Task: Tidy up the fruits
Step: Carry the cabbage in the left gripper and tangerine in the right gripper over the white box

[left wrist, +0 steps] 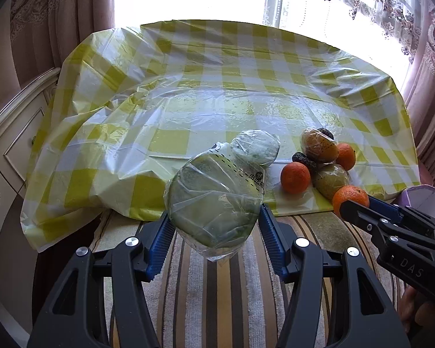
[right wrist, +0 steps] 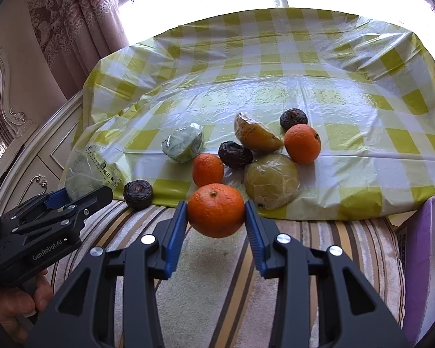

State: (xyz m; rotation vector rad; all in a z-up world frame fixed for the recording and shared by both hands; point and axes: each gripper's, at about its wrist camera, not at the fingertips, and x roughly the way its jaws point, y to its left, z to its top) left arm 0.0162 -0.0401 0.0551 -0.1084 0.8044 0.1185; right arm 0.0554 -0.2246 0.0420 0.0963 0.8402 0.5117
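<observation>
Here the right gripper [right wrist: 216, 211] has its blue pads pressed on either side of an orange mandarin [right wrist: 215, 209], which hangs clear above the striped cloth [right wrist: 206, 275]. Beside it, the left gripper [left wrist: 214, 226] is clamped on a green fruit wrapped in a clear printed bag [left wrist: 214, 203], likewise lifted off the surface.

Just beyond the mandarin, on the yellow-and-white checked plastic sheet [right wrist: 362, 150], the rest of the fruit sits in a loose cluster: two more mandarins [right wrist: 208, 169] [right wrist: 302, 144], a wrapped yellow-green pear [right wrist: 271, 181] touching a wrapped brownish pear [right wrist: 258, 134], and two dark wrinkled fruits [right wrist: 235, 154] [right wrist: 293, 119]. A third dark fruit [right wrist: 138, 194] lies at the sheet's near edge. A second wrapped green fruit [right wrist: 183, 142] rests to the left of the cluster. A purple box [right wrist: 429, 261] stands at the far right.
</observation>
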